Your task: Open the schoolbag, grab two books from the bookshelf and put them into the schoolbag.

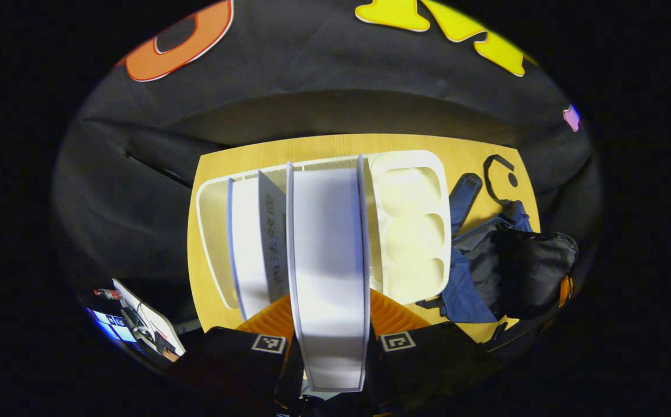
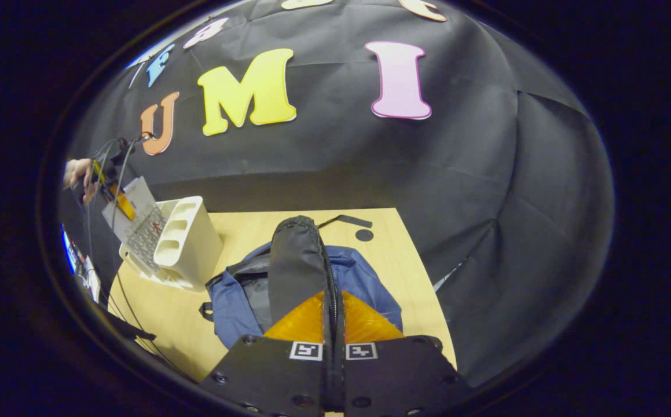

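Left tongs (image 1: 330,341) grip a white book (image 1: 328,255) edge-on above the white bookshelf (image 1: 410,226) near the surface's (image 1: 335,146) left edge. Right tongs (image 2: 333,324) pinch the schoolbag's (image 2: 364,278) dark flap, fingers nearly closed, apparently holding it up; bag lies just right of the shelf.

Left gripper (image 1: 329,324): clamped on a book (image 1: 328,260), raised above table height.
Right gripper (image 2: 333,324): closed on the schoolbag flap (image 2: 297,260), lifted.
Hand (image 2: 77,174): seen far left, behind the left gripper.
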The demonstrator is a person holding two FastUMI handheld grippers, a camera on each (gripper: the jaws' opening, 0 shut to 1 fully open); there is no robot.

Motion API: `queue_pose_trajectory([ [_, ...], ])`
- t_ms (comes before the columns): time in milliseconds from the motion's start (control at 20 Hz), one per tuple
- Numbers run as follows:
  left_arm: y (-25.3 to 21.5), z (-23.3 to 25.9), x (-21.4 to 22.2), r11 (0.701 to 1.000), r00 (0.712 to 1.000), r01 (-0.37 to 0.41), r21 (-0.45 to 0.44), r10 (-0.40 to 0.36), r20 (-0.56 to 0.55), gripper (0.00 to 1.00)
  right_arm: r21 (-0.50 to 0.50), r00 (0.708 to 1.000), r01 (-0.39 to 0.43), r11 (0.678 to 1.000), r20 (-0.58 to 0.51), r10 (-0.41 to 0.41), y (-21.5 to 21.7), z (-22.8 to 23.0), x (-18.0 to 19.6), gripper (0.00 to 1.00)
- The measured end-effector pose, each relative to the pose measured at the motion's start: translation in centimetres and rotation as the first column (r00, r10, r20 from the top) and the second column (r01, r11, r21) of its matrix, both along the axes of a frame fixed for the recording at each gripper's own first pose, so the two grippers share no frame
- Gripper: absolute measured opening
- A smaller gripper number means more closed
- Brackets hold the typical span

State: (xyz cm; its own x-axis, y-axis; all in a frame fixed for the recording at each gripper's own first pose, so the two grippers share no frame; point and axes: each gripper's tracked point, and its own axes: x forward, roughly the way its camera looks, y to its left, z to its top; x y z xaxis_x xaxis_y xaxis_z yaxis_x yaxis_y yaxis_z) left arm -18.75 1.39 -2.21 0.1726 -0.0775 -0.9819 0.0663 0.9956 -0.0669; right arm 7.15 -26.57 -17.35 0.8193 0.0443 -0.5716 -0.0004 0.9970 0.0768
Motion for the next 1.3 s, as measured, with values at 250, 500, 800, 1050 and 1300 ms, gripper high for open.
queue_pose_trajectory([
  [250,1.5,5.1,-3.5,0.994,0.997,-0.061,-0.095,0.066,0.049,0.44,0.002,1.000,0.003,1.000,-0.004,-0.003,0.2,0.1,-0.2,0.00],
  [500,1.1,7.9,-6.8,0.959,0.987,-0.139,-0.247,0.154,0.043,0.44,0.000,1.000,0.007,1.000,-0.011,-0.007,0.7,0.4,-0.6,0.00],
  [800,-4.8,9.5,-9.4,0.830,0.978,-0.187,-0.525,0.206,-0.024,0.45,-0.024,1.000,0.018,1.000,-0.024,-0.019,1.0,0.4,-0.9,0.00],
  [1050,-11.3,9.4,-9.9,0.694,0.982,-0.128,-0.708,0.190,0.008,0.45,-0.050,0.999,0.013,0.999,-0.037,-0.015,2.0,0.0,-1.1,0.02],
  [1300,-18.9,6.5,-11.5,0.622,0.986,-0.042,-0.782,0.152,0.067,0.44,-0.046,0.998,0.038,0.998,-0.039,-0.040,2.1,0.2,-1.3,0.00],
])
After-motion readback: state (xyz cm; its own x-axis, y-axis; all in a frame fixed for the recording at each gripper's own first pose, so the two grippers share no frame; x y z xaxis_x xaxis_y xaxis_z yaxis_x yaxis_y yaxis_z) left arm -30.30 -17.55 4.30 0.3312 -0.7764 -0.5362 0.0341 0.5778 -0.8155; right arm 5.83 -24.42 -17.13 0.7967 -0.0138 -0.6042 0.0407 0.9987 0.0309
